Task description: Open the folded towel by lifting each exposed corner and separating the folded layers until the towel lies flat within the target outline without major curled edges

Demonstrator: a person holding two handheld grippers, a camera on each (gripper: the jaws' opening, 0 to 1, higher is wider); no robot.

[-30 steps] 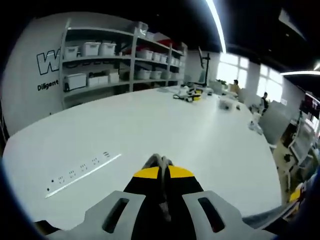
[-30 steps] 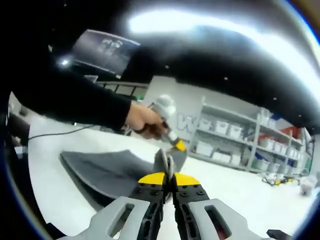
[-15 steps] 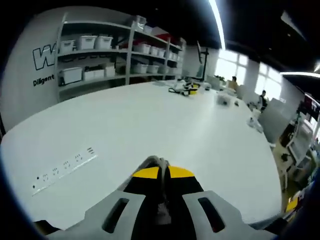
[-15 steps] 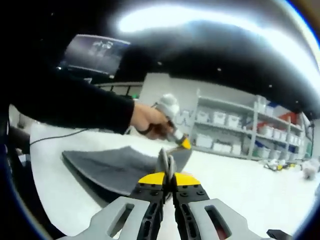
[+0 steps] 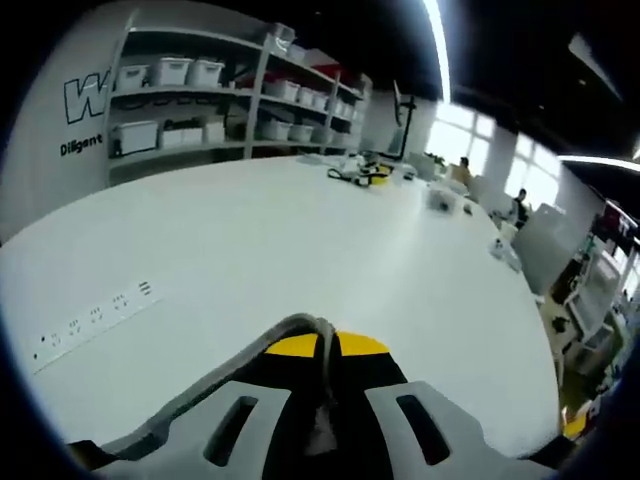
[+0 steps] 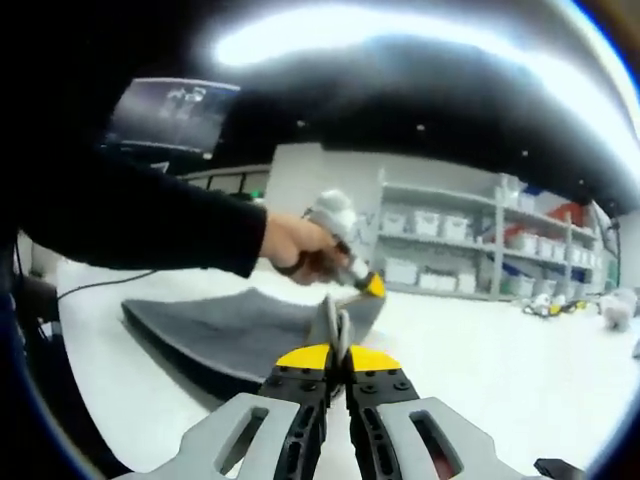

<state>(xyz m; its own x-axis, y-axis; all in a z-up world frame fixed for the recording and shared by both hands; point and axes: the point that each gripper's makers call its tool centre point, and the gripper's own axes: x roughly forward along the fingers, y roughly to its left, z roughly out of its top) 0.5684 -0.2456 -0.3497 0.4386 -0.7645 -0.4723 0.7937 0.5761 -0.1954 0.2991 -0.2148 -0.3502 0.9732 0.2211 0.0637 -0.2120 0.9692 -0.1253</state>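
The grey towel hangs lifted over the white table, sloping down to the left. My right gripper is shut on its raised edge, with a grey fold sticking up between the yellow tips. Just beyond, a hand holds my left gripper, which is shut on a neighbouring towel corner. In the left gripper view, the left gripper pinches a thin grey towel edge that trails down to the lower left.
A built-in power strip lies in the table on the left. Small items sit at the far end. Shelves with white bins line the wall. A dark sleeve reaches in from the left.
The left gripper's camera has swung, sliding the power strip leftward, and more towel edge now trails from its jaws. In the right gripper view the room has shifted; both grips hold.
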